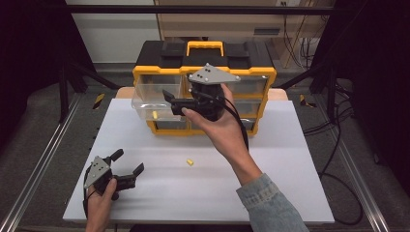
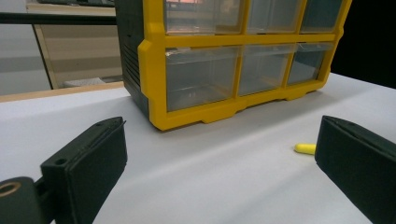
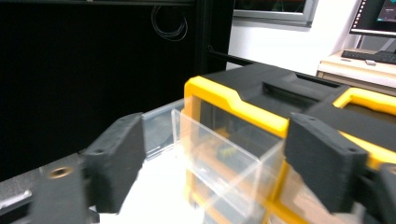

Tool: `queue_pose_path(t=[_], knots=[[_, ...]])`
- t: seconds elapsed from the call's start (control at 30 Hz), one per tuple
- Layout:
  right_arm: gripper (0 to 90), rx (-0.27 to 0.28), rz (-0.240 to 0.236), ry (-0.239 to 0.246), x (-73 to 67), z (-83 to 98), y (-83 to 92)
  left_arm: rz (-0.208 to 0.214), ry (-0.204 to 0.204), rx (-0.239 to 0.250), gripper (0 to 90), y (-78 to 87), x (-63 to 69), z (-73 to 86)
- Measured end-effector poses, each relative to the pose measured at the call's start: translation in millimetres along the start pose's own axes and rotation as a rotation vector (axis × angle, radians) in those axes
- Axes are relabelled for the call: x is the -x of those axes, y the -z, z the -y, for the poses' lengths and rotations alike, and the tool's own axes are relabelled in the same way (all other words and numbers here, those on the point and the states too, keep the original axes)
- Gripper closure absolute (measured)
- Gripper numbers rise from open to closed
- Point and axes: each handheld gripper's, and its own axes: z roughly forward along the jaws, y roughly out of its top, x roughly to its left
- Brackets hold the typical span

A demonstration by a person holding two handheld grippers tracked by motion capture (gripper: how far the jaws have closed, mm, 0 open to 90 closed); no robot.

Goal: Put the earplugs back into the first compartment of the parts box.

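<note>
A yellow and black drawer cabinet [image 1: 203, 67] stands at the back of the white table [image 1: 280, 159]. Its upper left clear drawer [image 1: 145, 102] is pulled out, and a small yellow piece [image 1: 154, 114] lies inside it. Over that drawer a hand holds my right gripper [image 1: 170, 100], open with nothing between its fingers. The right gripper view looks past those jaws at the drawer's clear wall [image 3: 219, 149] and the cabinet top [image 3: 261, 88]. A second yellow piece [image 1: 190, 162] lies on the table. My left gripper [image 1: 128, 162] rests open at the front left, and its view has that piece [image 2: 304, 148] near its right jaw.
The cabinet's other clear drawers [image 2: 261, 70] are pushed in. Dark frame posts and cables [image 1: 333, 145] flank the table on both sides. A wooden edge [image 1: 123, 92] shows behind the white board.
</note>
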Motion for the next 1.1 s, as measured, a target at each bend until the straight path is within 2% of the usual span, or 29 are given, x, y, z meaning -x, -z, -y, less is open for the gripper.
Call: queue_pose_path(t=[0.1,0.13,0.3,0.37,0.47,0.6,0.63,0.73,1.0,1.07,1.1], knots=[[13.1,-0.008,0.017,0.000,2.2,6.9,7.2,-0.002,0.001,0.002,2.0,0.2,-0.1,-0.2],[10.9,-0.013,0.020,0.001,4.7,15.6,13.0,-0.001,0.000,0.000,2.0,0.1,0.5,0.1],[8.7,-0.043,0.031,0.006,8.2,33.3,20.2,-0.003,0.000,-0.002,1.9,0.1,0.2,0.9],[8.5,-0.065,0.033,-0.011,9.7,44.8,22.4,-0.005,0.005,0.000,1.9,0.2,-0.5,1.1],[8.3,-0.082,0.031,-0.014,9.7,53.3,23.1,-0.006,0.005,0.007,1.9,0.3,-1.2,0.2],[7.4,-0.136,0.016,-0.020,8.4,76.8,22.2,-0.001,0.003,0.003,1.9,-0.5,-0.3,0.8],[7.4,-0.136,0.016,-0.020,8.4,76.8,22.2,-0.001,0.003,0.003,1.9,-0.5,-0.3,0.8],[6.6,-0.162,0.016,-0.047,8.8,91.5,21.6,-0.002,-0.001,0.005,1.9,0.1,-0.4,0.6],[7.1,-0.221,0.021,-0.067,13.0,118.9,21.5,-0.009,-0.009,0.003,1.9,-0.3,-0.1,0.6],[7.3,-0.237,0.021,-0.080,14.4,128.5,21.4,-0.008,-0.006,0.004,1.9,-0.3,0.0,0.6],[7.2,-0.260,0.022,-0.086,14.7,139.3,20.3,-0.008,-0.007,0.006,1.9,-0.2,-0.1,0.1]])
